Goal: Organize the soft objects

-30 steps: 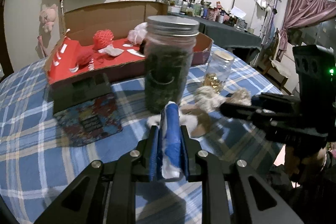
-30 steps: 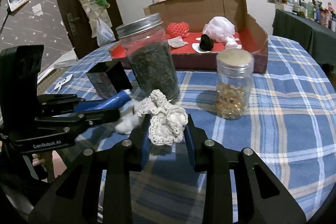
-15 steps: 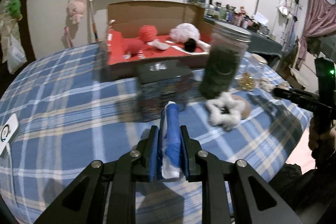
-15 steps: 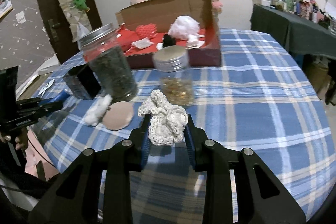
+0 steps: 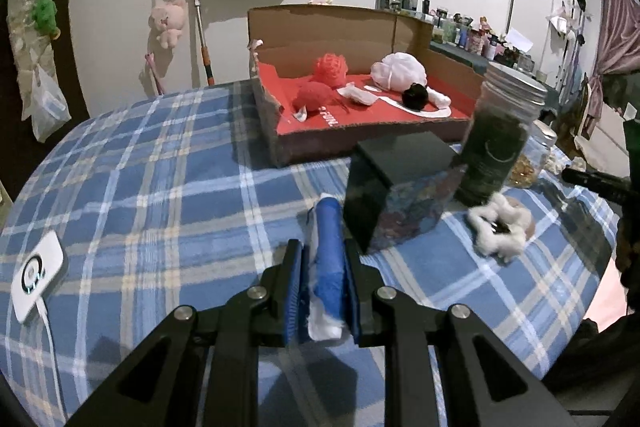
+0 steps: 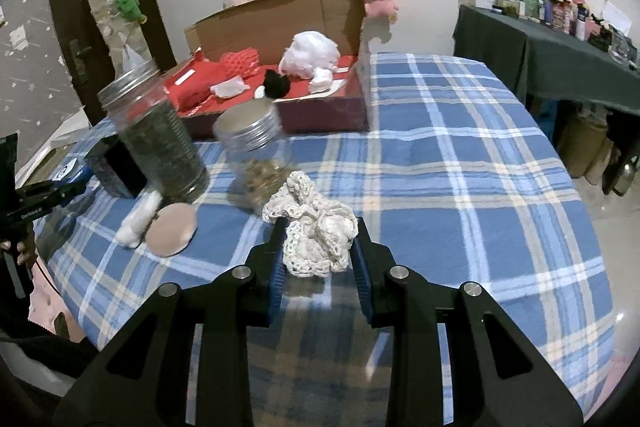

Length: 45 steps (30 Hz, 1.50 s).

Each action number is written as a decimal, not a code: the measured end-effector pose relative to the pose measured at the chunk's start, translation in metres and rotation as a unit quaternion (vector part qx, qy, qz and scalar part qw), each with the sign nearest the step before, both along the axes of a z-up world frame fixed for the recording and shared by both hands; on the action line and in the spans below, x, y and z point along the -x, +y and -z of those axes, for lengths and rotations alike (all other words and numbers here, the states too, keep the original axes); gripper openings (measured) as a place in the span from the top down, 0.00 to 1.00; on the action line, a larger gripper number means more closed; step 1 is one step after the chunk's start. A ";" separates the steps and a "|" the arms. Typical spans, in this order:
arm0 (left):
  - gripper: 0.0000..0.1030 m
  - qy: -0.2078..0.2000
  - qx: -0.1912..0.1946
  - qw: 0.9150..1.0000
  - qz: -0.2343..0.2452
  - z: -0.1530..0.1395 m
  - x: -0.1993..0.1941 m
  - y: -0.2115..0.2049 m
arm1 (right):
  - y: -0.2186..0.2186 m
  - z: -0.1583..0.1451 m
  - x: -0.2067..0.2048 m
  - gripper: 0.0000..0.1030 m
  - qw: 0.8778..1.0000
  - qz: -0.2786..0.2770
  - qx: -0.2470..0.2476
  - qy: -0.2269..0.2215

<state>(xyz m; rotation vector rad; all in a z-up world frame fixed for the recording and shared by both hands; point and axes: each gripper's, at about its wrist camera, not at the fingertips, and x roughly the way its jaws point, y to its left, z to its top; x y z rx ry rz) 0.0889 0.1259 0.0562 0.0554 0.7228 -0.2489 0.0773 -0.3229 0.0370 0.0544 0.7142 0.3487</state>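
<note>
Both tongs are clamped on soft things. L gripper (image 5: pixel 323 287) pinches a blue-and-white rolled cloth (image 5: pixel 329 259) upright between its pads, above the near part of the desk (image 5: pixel 140 187). R gripper (image 6: pixel 318 251) squeezes a cream crochet bundle (image 6: pixel 316 227), lacy and crumpled, bulging over the pads, also held over the near part.

Desk wears a blue plaid cloth. Toward its far edge sits a cardboard box (image 5: pixel 344 31) w/ red floor, holding 2 red mesh balls (image 5: pixel 330 67), a white puff (image 5: pixel 398 71), a small black pom (image 5: pixel 414 97) and white scraps. In front of the box: a dark box (image 5: pixel 396 183), a tall jar of dark stuff (image 6: pixel 156 143) w/ metal lid, and a shorter jar (image 6: pixel 256 155) w/ golden bits. By the tall jar lie a fluffy white piece (image 6: pixel 138 223) and a tan round pad (image 6: pixel 172 229), touching each other. A white device w/ cable (image 5: pixel 38 271) lies at the desk's left edge.

Right half of the desk is bare. Bags and plush toys hang on the wall; a dark side table w/ bottles stands at right.
</note>
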 end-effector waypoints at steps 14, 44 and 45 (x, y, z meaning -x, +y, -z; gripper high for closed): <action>0.80 -0.008 -0.036 0.998 0.043 -0.018 -0.044 -0.002 | 0.001 -0.020 -0.051 0.73 0.999 -0.036 0.026 -0.007; 0.80 0.094 -0.069 0.985 0.127 -0.030 -0.176 -0.069 | 0.081 -0.041 -0.176 0.73 0.983 -0.148 0.088 0.058; 0.80 0.097 -0.072 0.985 0.125 -0.028 -0.179 -0.071 | 0.084 -0.039 -0.180 0.73 0.982 -0.149 0.095 0.065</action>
